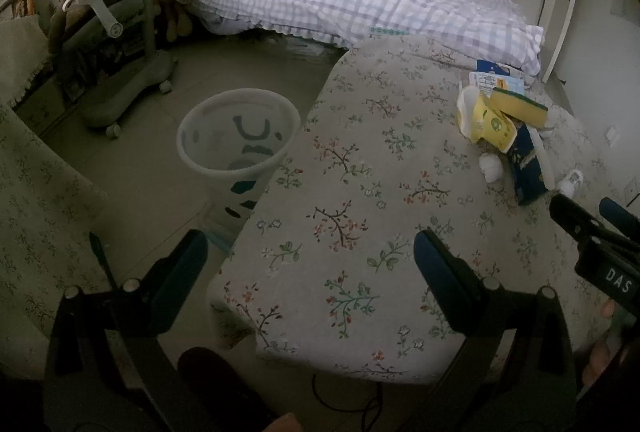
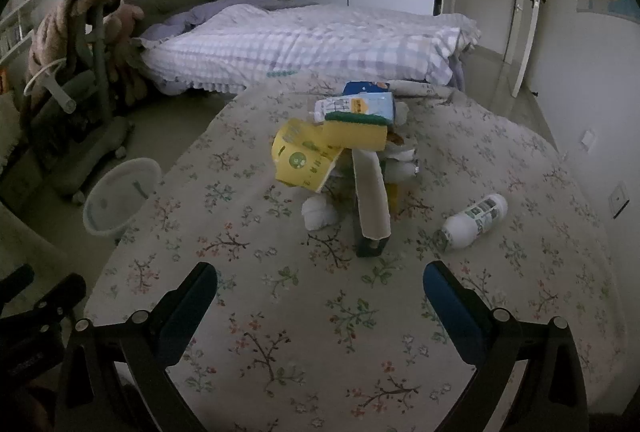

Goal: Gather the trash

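Both grippers hang over a table draped in a floral cloth (image 2: 320, 312), each with its blue-padded jaws spread wide and nothing between them. From the right wrist view, the right gripper (image 2: 320, 296) points down at bare cloth on the near side of a trash pile (image 2: 352, 168) heaped toward the table's far end. Within the pile, a yellow cup (image 2: 304, 164) lies tipped on its side at the left, a yellow sponge (image 2: 356, 134) with a green top rests across the heap, and a light blue packet (image 2: 356, 104) sits behind the sponge. A white strip (image 2: 372, 196) leans down the pile's near side, with a crumpled tissue (image 2: 320, 214) just left of the strip. A white bottle (image 2: 474, 222) lies on its side to the right of the pile, apart from it. Seen from the left wrist, the left gripper (image 1: 310, 260) hovers over the table's left edge, well short of the pile. A translucent bin (image 1: 236, 136) stands on the floor just left of the table, upright and open-topped. Behind the table lies a bed (image 1: 340, 4) under a checked quilt.
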A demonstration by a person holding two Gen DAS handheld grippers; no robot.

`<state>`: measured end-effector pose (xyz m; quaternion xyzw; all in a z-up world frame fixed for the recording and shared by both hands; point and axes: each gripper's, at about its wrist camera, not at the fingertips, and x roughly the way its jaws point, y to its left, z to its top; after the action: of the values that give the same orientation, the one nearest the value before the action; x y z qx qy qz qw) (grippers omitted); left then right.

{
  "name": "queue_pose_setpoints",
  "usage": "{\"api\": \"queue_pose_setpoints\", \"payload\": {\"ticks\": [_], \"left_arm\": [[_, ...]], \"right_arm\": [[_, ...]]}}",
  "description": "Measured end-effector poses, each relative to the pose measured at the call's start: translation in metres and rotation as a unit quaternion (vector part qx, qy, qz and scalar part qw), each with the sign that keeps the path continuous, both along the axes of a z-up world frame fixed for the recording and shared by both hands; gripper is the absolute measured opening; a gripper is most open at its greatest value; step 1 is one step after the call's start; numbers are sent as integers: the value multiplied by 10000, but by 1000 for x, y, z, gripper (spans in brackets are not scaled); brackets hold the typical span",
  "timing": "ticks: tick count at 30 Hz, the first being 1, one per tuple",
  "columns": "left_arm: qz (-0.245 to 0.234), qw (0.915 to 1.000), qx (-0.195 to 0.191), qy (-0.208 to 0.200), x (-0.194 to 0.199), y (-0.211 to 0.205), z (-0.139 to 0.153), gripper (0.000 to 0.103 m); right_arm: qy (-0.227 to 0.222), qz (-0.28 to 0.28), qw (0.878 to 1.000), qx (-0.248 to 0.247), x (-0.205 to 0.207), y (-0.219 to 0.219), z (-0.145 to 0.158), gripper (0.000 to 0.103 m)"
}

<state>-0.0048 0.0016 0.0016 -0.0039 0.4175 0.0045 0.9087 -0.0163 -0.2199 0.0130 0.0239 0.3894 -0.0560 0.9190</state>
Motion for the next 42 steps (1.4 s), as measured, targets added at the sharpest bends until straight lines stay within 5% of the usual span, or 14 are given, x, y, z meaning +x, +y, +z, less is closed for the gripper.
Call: {"api": "queue_pose_setpoints", "payload": {"ticks": [42], "left_arm": [[4, 10000, -24, -2, 0, -2, 1, 102]], "right_arm": [[-24, 59, 10000, -17, 1, 5, -1, 103]]}}
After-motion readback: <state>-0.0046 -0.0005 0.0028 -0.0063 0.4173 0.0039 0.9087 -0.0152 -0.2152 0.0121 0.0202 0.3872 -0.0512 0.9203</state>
